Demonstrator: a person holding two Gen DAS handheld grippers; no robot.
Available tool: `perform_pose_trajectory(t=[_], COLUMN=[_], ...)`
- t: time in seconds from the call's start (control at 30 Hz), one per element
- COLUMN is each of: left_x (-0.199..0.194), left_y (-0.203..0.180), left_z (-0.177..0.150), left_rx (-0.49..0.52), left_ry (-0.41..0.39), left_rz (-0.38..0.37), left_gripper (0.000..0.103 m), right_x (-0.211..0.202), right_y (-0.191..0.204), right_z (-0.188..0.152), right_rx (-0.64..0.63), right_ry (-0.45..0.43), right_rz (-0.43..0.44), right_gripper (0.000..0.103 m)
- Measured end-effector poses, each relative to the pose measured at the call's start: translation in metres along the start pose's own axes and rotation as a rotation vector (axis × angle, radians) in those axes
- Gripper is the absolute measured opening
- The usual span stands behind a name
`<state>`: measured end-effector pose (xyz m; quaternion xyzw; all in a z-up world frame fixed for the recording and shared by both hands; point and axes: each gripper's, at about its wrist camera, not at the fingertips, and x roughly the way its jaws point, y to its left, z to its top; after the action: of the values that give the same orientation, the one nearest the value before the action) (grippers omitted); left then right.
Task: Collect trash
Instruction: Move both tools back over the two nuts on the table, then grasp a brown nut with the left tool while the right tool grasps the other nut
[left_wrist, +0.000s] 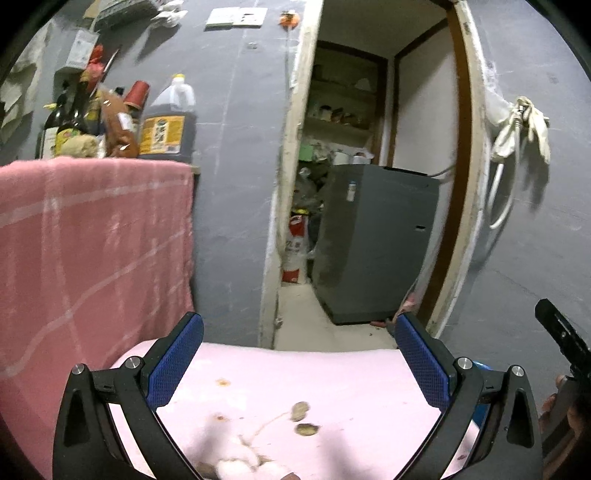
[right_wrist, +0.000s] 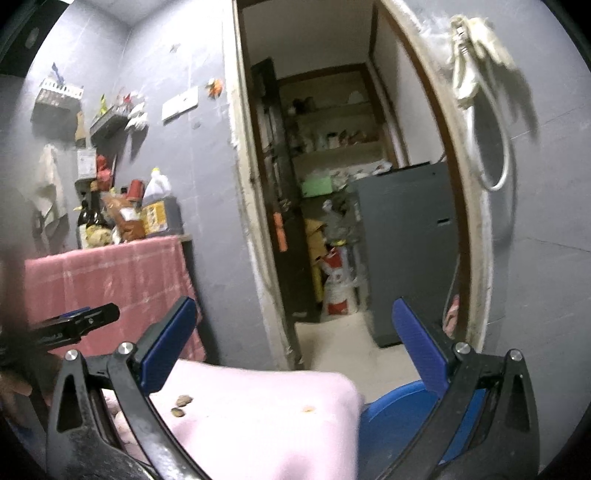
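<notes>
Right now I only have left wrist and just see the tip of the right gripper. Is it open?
Observer: Yes, the right gripper is open, with nothing between its fingers.
Operator: What's past the right edge of the pink cloth?
Observer: A blue plastic object, lower than the pink cloth. I can't tell what it is.
Operator: Anything behind the left doorframe?
Observer: A dark door stands open inside, with an orange strip-like item against it.
</notes>
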<state>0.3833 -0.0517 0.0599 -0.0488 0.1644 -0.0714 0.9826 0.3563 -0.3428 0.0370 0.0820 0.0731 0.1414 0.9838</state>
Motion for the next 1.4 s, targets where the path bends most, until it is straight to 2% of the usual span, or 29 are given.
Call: perform_pose_trajectory(t=[0.2, 0.33, 0.4, 0.53, 0.57, 0.63, 0.77, 0.8, 1.0, 1.1, 1.33, 1.4], left_x=[0.007, 0.020, 0.024, 0.035, 0.038, 0.045, 0.056, 0.058, 0.067, 0.070, 0.075, 0.077], left_y=[0.026, 0.044, 0.052, 0.066, 0.069, 0.074, 0.083, 0.085, 0.094, 0.097, 0.095, 0.096], left_z=[-0.008, -0.015, -0.018, -0.028, -0.031, -0.037, -0.046, -0.048, -0.053, -0.054, -0.052, -0.052], left_rx=[-0.016, -0.032, -0.034, -0.026, -0.027, -0.029, -0.029, -0.030, -0.050, -0.063, -0.058, -0.064], left_ry=[0.059, 0.132, 0.159, 0.238, 0.257, 0.305, 0.371, 0.383, 0.444, 0.453, 0.474, 0.476], left_rz=[0.059, 0.093, 0.111, 0.132, 0.135, 0.134, 0.151, 0.156, 0.178, 0.171, 0.156, 0.151], left_gripper=[0.101, 0.101, 0.101, 0.101, 0.101, 0.101, 0.101, 0.101, 0.101, 0.101, 0.101, 0.101], right_x=[0.033, 0.055, 0.065, 0.092, 0.102, 0.112, 0.129, 0.131, 0.143, 0.148, 0.153, 0.154], right_y=[0.031, 0.047, 0.052, 0.066, 0.070, 0.073, 0.088, 0.091, 0.113, 0.124, 0.133, 0.132], right_z=[-0.008, -0.020, -0.027, -0.047, -0.055, -0.066, -0.090, -0.092, -0.108, -0.118, -0.125, -0.126], right_rx=[-0.058, -0.079, -0.081, -0.094, -0.098, -0.096, -0.142, -0.152, -0.200, -0.232, -0.283, -0.280], right_ry=[0.130, 0.240, 0.294, 0.443, 0.502, 0.570, 0.692, 0.709, 0.791, 0.824, 0.838, 0.841], right_rz=[0.073, 0.127, 0.148, 0.186, 0.185, 0.193, 0.214, 0.221, 0.289, 0.317, 0.290, 0.285], right_gripper=[0.103, 0.097, 0.086, 0.074, 0.069, 0.064, 0.046, 0.042, 0.032, 0.030, 0.017, 0.010])
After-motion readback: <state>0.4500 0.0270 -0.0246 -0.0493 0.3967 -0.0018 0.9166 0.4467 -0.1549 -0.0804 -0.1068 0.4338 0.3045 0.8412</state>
